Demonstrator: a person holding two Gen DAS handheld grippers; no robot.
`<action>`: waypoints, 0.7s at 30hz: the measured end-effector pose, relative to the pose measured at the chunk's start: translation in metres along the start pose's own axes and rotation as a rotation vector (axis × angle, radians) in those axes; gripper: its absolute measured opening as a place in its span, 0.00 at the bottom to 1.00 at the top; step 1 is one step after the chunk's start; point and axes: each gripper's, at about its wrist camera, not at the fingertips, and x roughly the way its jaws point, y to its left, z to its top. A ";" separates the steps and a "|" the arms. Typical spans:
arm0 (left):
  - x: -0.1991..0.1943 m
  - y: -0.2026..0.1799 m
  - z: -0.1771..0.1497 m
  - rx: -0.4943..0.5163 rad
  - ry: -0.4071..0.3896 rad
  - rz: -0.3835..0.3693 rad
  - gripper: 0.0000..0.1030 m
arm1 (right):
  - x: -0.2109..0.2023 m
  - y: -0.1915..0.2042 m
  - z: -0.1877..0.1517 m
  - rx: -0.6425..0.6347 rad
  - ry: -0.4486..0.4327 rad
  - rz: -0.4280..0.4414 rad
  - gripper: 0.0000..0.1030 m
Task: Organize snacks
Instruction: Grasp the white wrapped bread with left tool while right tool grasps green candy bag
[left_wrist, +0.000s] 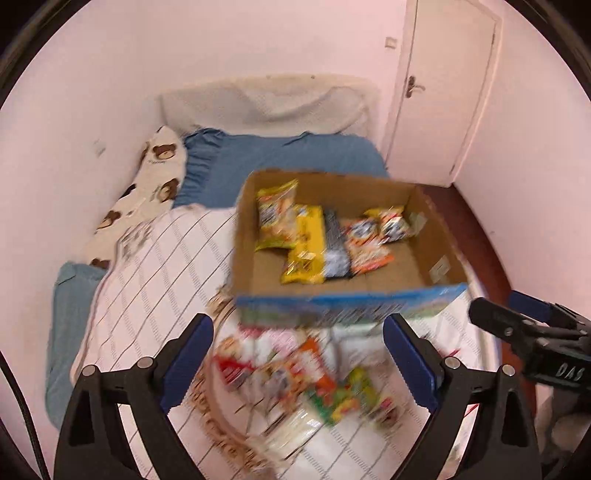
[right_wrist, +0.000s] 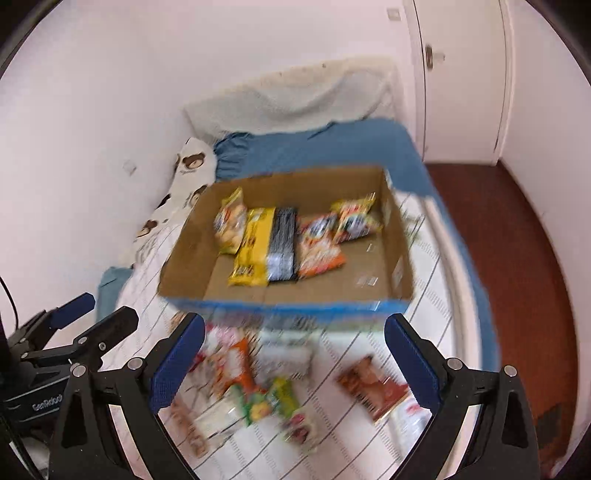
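Loose snacks (left_wrist: 295, 380) between spread fingers (left_wrist: 410, 365)

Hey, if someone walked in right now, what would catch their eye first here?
Probably the open brown cardboard box on the bed, with a row of bright snack packets, one yellow, along its far side. Next, the loose pile of colourful snack packets scattered on the white striped bedsheet just in front of the box.
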 end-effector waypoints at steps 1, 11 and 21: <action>0.006 0.004 -0.012 0.017 0.028 0.023 0.91 | 0.007 -0.002 -0.010 0.021 0.031 0.017 0.94; 0.123 -0.018 -0.119 0.358 0.439 0.028 0.91 | 0.076 -0.026 -0.098 0.207 0.278 0.107 0.63; 0.168 0.008 -0.150 0.139 0.580 -0.012 0.49 | 0.123 -0.019 -0.121 0.294 0.402 0.126 0.64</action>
